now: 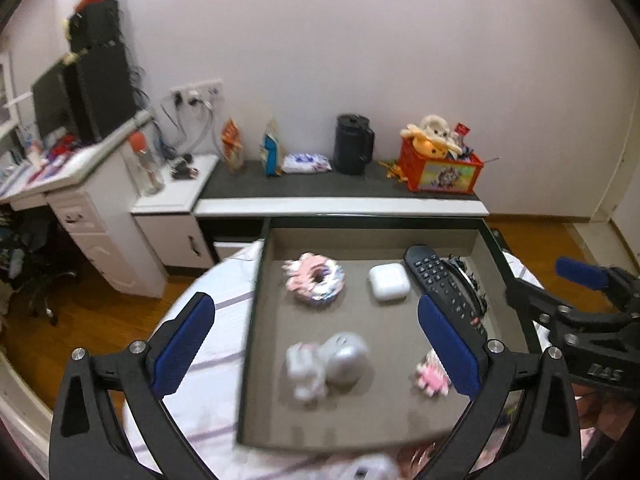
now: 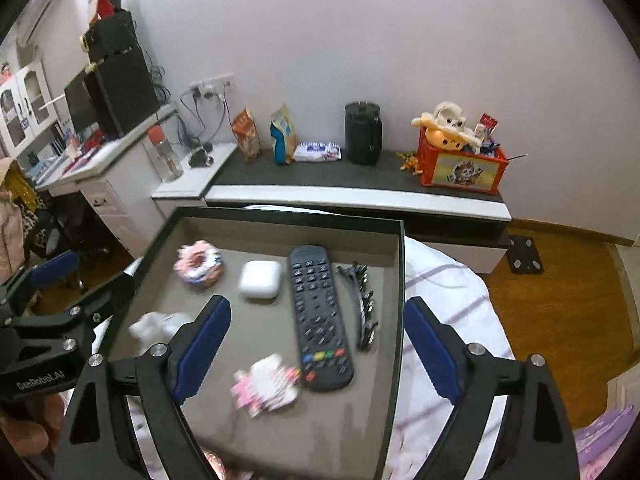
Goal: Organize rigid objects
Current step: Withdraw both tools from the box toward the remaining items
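A dark-rimmed grey tray point(image 2: 394, 320) fills the lower centre of the right wrist view. Inside are seen a pink-and-white ring point(image 2: 199, 265), a shut white earbud case point(image 2: 259, 279), a black remote point(image 2: 320, 316) lying lengthwise, and a black hair clip point(image 2: 362, 304) at its right. Blurred white point(image 2: 154, 326) and pink point(image 2: 266, 386) trinkets lie lower left.
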`<state>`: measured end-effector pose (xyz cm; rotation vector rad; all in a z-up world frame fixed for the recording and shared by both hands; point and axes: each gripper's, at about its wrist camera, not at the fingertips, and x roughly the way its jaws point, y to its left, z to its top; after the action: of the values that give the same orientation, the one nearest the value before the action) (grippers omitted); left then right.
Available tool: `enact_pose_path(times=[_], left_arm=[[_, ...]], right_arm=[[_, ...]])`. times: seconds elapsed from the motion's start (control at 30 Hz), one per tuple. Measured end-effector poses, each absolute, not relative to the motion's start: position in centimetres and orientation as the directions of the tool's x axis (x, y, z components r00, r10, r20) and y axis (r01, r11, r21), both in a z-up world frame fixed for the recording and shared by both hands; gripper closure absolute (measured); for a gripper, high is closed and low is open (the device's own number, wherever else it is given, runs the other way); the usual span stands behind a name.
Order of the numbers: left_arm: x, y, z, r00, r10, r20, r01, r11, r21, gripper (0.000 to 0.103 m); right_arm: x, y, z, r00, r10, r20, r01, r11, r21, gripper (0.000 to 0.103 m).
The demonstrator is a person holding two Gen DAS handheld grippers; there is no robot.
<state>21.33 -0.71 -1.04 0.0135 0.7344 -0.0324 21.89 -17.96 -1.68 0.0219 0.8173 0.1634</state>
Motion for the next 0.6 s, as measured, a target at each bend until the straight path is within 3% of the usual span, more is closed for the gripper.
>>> enact_pose_path(times=[0.6], left_arm=[[4.0, 3.4, 3.1, 0.839, 0.014, -0.544, -0.033, 0.999, -0.025, 0.000]], right_arm=[[3.5, -16.7, 4.4, 0.827, 0.146, -0.543, -0.102, 0.989, 0.110, 0.000]])
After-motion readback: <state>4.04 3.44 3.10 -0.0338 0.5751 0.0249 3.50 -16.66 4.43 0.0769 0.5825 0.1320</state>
